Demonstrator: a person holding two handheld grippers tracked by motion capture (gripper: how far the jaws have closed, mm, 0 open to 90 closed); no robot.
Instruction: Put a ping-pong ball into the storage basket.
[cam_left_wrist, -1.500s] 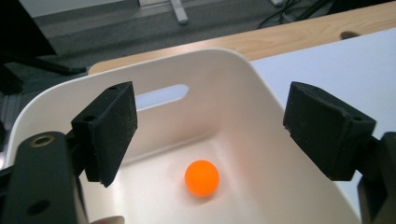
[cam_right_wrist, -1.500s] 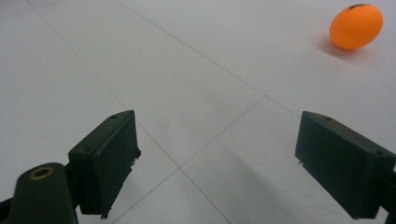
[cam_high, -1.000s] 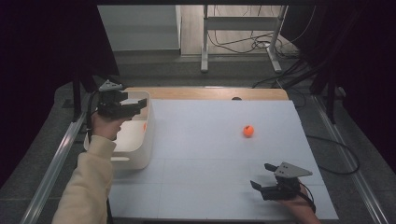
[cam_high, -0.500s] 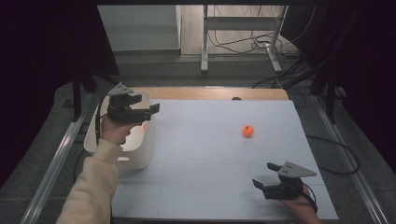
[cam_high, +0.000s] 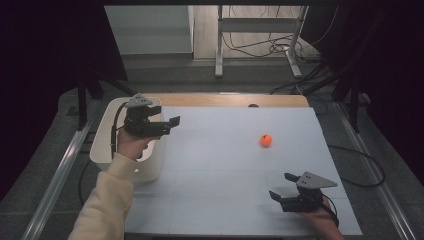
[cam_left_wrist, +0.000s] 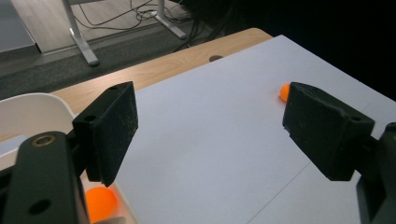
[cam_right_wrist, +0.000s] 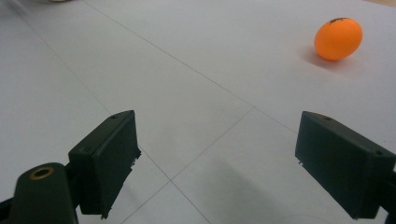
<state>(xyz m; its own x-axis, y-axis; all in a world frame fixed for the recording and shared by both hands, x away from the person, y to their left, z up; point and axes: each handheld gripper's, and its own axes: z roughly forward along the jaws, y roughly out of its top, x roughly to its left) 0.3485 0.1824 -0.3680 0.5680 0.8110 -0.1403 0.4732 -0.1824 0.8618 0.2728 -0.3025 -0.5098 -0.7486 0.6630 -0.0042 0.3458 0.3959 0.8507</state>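
An orange ball (cam_high: 266, 140) lies on the white table top (cam_high: 225, 165), right of centre; it also appears in the right gripper view as the ball (cam_right_wrist: 338, 38) far ahead. In the left gripper view this ball (cam_left_wrist: 282, 92) peeks out from behind the right-hand jaw. A second orange ball (cam_left_wrist: 100, 203) rests inside the white bin (cam_high: 102, 145) at the table's left. My left gripper (cam_high: 171, 125) hovers open and empty over the bin's right rim, pointing right. Near the front right edge my right gripper (cam_high: 281, 186) stays open with nothing between its fingers.
A wooden strip (cam_high: 225, 100) with a small dark hole (cam_high: 253, 105) borders the far side of the table. Metal rails (cam_high: 60, 170) run along both sides. Desk legs and cables (cam_high: 260, 47) lie on the floor beyond.
My left gripper has moved rightward from above the bin to its right rim, jaws still open. The right gripper and the ball on the table have stayed put.
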